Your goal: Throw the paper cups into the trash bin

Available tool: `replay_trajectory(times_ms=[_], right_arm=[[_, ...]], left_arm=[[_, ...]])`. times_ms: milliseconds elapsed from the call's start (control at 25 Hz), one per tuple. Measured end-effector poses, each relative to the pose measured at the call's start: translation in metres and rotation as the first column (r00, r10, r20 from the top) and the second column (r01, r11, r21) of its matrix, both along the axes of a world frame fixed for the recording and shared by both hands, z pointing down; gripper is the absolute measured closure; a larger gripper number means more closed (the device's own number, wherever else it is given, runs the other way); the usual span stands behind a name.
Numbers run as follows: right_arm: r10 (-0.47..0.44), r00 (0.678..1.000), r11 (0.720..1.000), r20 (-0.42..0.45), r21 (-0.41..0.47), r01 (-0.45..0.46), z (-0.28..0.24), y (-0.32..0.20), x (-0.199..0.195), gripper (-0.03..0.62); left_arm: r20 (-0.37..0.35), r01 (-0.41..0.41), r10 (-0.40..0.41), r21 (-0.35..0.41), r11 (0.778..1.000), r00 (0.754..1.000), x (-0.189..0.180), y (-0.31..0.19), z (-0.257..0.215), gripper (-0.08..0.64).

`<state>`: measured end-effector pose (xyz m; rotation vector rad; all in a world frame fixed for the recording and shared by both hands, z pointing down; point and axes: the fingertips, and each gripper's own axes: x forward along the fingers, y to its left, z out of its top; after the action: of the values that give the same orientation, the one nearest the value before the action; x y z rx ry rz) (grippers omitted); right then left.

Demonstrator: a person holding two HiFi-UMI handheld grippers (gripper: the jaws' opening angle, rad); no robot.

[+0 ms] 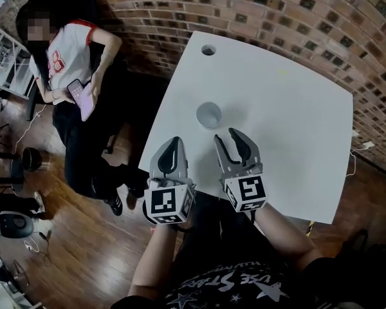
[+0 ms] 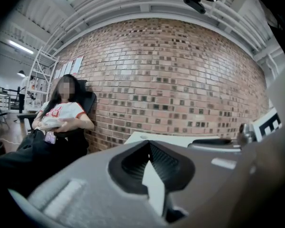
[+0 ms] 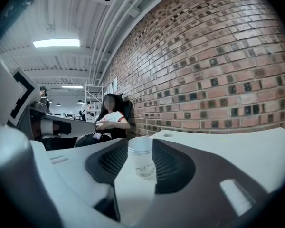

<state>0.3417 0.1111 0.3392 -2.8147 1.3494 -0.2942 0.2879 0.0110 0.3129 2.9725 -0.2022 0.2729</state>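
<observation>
White paper cup [image 1: 209, 115] is standing upright on the surface [image 1: 296, 108], just ahead of the right tongs [image 1: 227, 136], which are gaping to straddle it (nothing gripped yet); the left tongs [image 1: 175, 140] are hanging clenched, empty, alongside.

1. A white table [image 1: 296, 147] fills the centre, with a round hole [image 1: 208, 49] near its eleven o'clock corner.
2. A brick wall [image 1: 257, 5] runs along twelve o'clock.
3. A seated person [image 1: 74, 63] at ten o'clock holds a phone [image 1: 82, 98].
4. Wooden floor [image 1: 83, 250] lies at seven o'clock.
</observation>
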Motion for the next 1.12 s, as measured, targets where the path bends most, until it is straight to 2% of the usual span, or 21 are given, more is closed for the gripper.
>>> replay_trajectory(times_ms=[120, 360, 760, 920, 1120], right_arm=[[-0.003, 1.000, 0.999, 0.027, -0.042, 0.004, 0.017, -0.007, 0.004, 0.332], [-0.043, 0.997, 0.994, 0.064, -0.096, 0.049, 0.039, -0.026, 0.009, 0.244], [-0.057, 0.993, 0.987, 0.105, -0.142, 0.071, 0.067, -0.043, 0.020, 0.199], [-0.050, 0.993, 0.986, 0.111, -0.151, 0.066, 0.074, -0.048, 0.031, 0.199], [-0.084, 0.991, 0.982, 0.108, -0.162, 0.101, 0.075, -0.062, 0.035, 0.195]], left_arm=[[0.017, -0.003, 0.003, -0.004, 1.000, 1.000, 0.003, -0.006, 0.008, 0.555], [0.041, 0.006, -0.005, -0.019, 1.000, 0.999, 0.009, -0.018, 0.023, 0.555], [0.060, -0.015, 0.017, -0.033, 0.999, 0.998, 0.024, -0.023, 0.038, 0.555], [0.063, -0.017, 0.019, -0.038, 0.999, 0.998, 0.029, -0.026, 0.041, 0.555], [0.075, -0.009, 0.012, -0.042, 0.999, 0.997, 0.031, -0.034, 0.050, 0.555]])
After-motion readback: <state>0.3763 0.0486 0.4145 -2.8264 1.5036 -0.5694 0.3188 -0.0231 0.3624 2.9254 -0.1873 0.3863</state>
